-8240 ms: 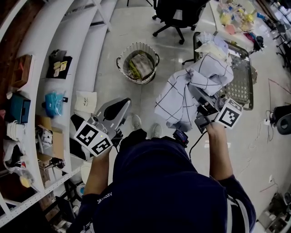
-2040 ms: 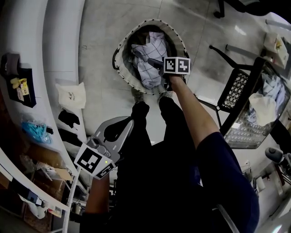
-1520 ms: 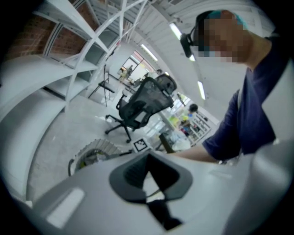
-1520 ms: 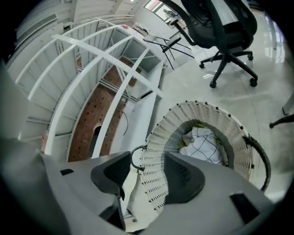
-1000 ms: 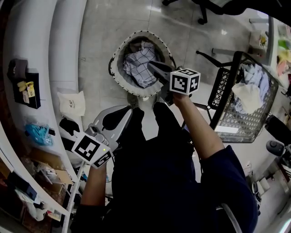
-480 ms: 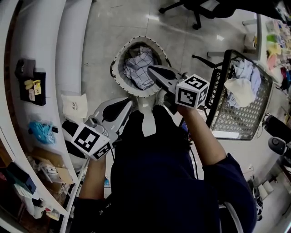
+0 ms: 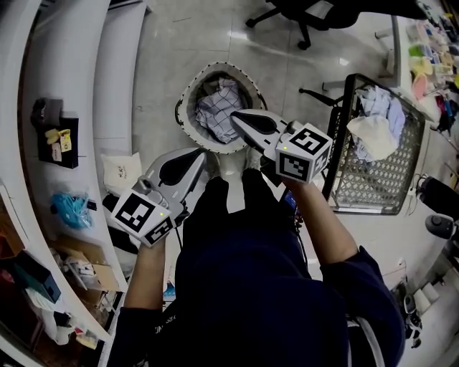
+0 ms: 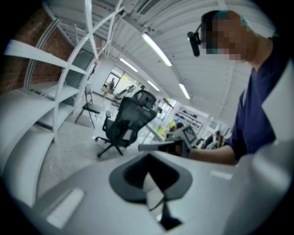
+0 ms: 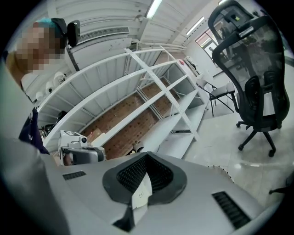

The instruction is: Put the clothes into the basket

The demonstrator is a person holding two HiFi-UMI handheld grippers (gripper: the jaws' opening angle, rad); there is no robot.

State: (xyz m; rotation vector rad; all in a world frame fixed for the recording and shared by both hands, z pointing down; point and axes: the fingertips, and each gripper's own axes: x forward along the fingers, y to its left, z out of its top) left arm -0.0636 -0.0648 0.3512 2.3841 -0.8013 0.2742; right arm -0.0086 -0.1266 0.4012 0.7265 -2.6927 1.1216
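The round woven basket stands on the floor ahead of my feet, with a checked cloth lying inside it. My right gripper hovers above the basket's near rim, shut and empty, well above the cloth. Lower left, my left gripper is also shut with nothing in it, over the floor beside the basket. In the left gripper view the left gripper shows closed jaws, and the right gripper crosses ahead of it. The right gripper view shows closed jaws on the right gripper.
A black wire cart at the right holds more clothes. White curved shelves run along the left, with a white bag on the floor. An office chair stands beyond the basket.
The right gripper has lifted up out of the basket, leaving the checked cloth inside. The left gripper has risen a little.
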